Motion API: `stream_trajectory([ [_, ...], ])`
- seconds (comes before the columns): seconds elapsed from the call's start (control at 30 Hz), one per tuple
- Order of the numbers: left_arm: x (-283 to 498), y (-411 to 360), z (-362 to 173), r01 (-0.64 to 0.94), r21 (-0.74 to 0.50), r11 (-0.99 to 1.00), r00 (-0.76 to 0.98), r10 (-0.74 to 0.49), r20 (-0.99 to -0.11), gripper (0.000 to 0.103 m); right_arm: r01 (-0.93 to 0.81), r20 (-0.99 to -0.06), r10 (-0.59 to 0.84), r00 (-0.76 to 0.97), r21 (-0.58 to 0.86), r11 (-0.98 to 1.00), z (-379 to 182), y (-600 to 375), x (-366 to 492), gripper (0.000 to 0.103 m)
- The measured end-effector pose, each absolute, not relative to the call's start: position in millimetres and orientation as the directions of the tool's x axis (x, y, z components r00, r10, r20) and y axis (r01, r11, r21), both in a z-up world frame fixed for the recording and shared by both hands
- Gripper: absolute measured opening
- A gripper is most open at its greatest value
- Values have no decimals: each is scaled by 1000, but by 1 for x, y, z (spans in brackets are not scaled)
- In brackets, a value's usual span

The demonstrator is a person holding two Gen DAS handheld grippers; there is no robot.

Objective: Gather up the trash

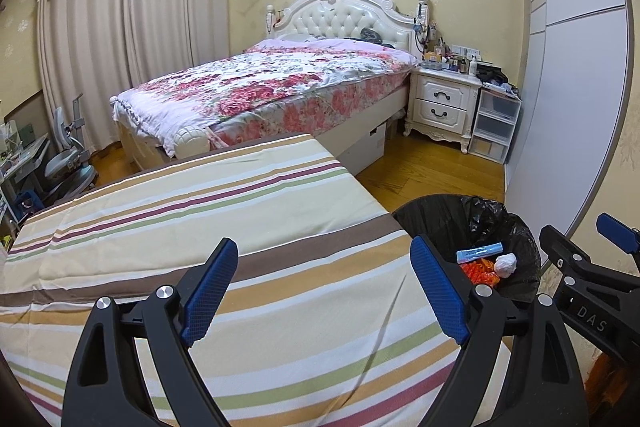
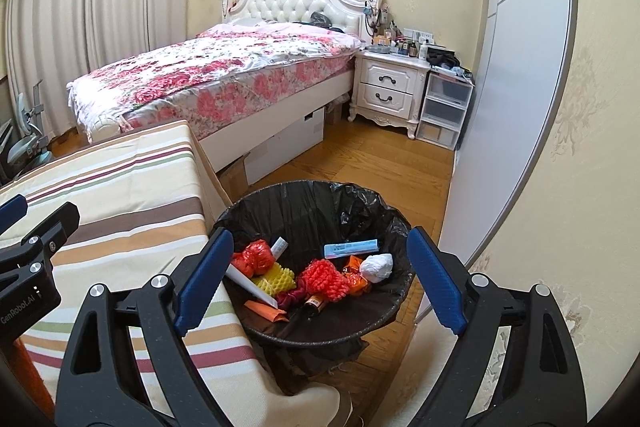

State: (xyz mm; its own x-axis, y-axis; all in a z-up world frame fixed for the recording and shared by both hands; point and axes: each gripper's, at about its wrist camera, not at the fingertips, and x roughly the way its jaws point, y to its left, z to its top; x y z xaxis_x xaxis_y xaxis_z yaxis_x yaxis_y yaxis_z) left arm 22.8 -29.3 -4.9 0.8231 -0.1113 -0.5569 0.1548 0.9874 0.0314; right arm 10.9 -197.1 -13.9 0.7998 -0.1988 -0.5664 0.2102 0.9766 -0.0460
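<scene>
Trash bin, black liner, on the floor just right of the striped surface. Contents: crumpled paper ball, blue carton, red mesh, yellow foam net; likely light, soft, crushable; pinch mid-body. Left claw and right claw: both spread, empty. Right view alone shows the bin's full contents; the left view shows the surface bare.

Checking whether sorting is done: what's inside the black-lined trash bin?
In the trash bin: a white paper wad, blue box, yellow foam net, orange-red mesh, a small bottle and paper scraps. Anything beneath this pile is hidden.
</scene>
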Motion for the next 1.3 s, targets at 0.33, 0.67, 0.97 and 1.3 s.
stream_trajectory([
  [0.33, 4, -17, 0, 133, 29, 991, 835, -96, -542, 85, 177, -540, -177, 823, -53, 983, -3, -182, -8, 87],
  [0.67, 0, -17, 2, 132, 29, 991, 838, -96, -537, 85, 177, -532, -178, 828, -53, 983, -1, -180, -11, 89],
  [0.97, 0, -18, 2, 133, 29, 991, 837, -97, -538, 85, 178, -532, -179, 828, -53, 983, 0, -180, -12, 90],
  [1.3, 0, -17, 2, 133, 28, 991, 837, -97, -539, 85, 178, -532, -179, 827, -54, 983, -2, -180, -11, 90],
])
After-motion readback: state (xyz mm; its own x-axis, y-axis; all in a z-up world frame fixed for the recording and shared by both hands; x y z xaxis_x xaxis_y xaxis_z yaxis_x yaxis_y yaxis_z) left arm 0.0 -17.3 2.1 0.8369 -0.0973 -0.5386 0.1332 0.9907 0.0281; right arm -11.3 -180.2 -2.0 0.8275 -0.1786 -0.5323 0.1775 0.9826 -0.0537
